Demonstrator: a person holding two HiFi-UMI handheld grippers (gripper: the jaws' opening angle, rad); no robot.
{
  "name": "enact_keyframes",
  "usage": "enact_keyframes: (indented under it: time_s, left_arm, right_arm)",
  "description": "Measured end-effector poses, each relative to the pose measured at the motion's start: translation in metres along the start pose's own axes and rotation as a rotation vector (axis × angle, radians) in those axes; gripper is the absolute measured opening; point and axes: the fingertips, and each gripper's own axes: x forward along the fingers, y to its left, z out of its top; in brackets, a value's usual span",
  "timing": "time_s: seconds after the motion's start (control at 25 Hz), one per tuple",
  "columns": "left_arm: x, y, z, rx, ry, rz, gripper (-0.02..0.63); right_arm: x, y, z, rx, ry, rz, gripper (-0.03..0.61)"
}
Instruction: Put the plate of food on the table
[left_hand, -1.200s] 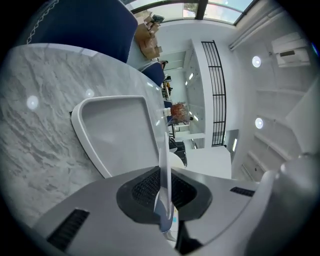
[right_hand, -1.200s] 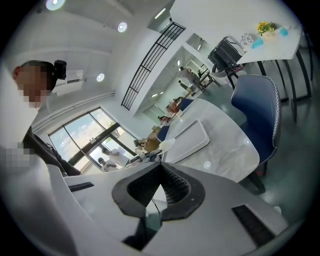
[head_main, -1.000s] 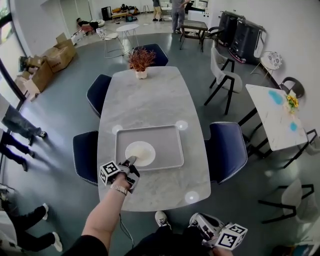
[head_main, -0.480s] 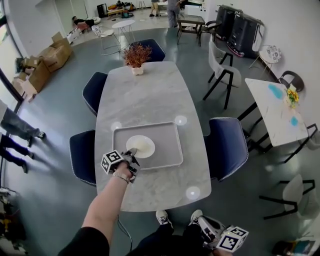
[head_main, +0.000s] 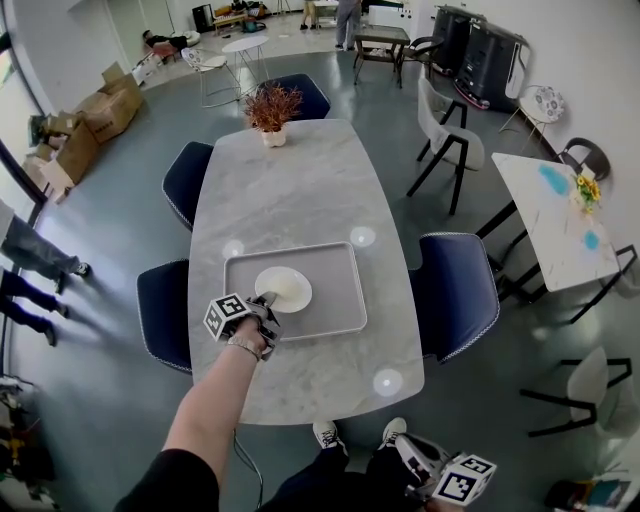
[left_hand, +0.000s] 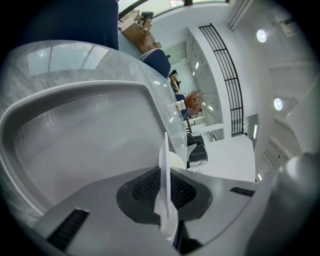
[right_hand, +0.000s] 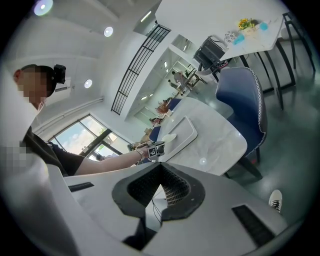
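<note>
Left gripper view | left gripper (left_hand: 165, 172) pinching plate (left_hand: 164, 150) rim | right gripper (right_hand: 160, 172) closed, empty | risk: thin-edge grip, plate may tilt, slip

A round cream-white plate (head_main: 283, 289) lies within the grey tray (head_main: 340, 300), toward its nine o'clock side. The left gripper (head_main: 265, 301) clamps its rim at seven o'clock. The tray rests on the pale marbled table (head_main: 290, 190), toward its six o'clock end.

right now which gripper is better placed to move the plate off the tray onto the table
Left. The left gripper is shut on the white plate at the grey tray; the right gripper hangs low, off the table, empty.
</note>
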Motion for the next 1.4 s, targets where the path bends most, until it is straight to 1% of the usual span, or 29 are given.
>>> enact_keyframes:
  time_s: [0.56, 0.8, 1.0, 1.16, 1.36, 1.4]
  left_arm:
    - [0.005, 0.004, -0.001, 0.095, 0.02, 0.104, 0.023]
    - [0.009, 0.015, -0.004, 0.149, 0.031, 0.171, 0.032]
    - [0.004, 0.016, -0.008, 0.2, 0.049, 0.213, 0.06]
    - [-0.001, 0.02, -0.009, 0.231, 0.065, 0.248, 0.103]
    - [-0.013, 0.022, -0.017, 0.28, 0.081, 0.255, 0.107]
    - [-0.013, 0.023, -0.019, 0.289, 0.09, 0.246, 0.135]
  right_arm:
    - [-0.001, -0.004, 0.002, 0.027, 0.002, 0.009, 0.011]
    - [-0.003, -0.01, 0.003, 0.031, -0.001, 0.008, 0.011]
    - [-0.006, -0.014, 0.004, 0.029, -0.001, 0.005, 0.011]
    - [-0.003, -0.008, 0.008, 0.036, -0.008, 0.022, 0.011]
    - [-0.003, -0.007, 0.012, 0.037, -0.015, 0.032, 0.011]
    - [-0.002, -0.007, 0.012, 0.038, -0.013, 0.037, 0.011]
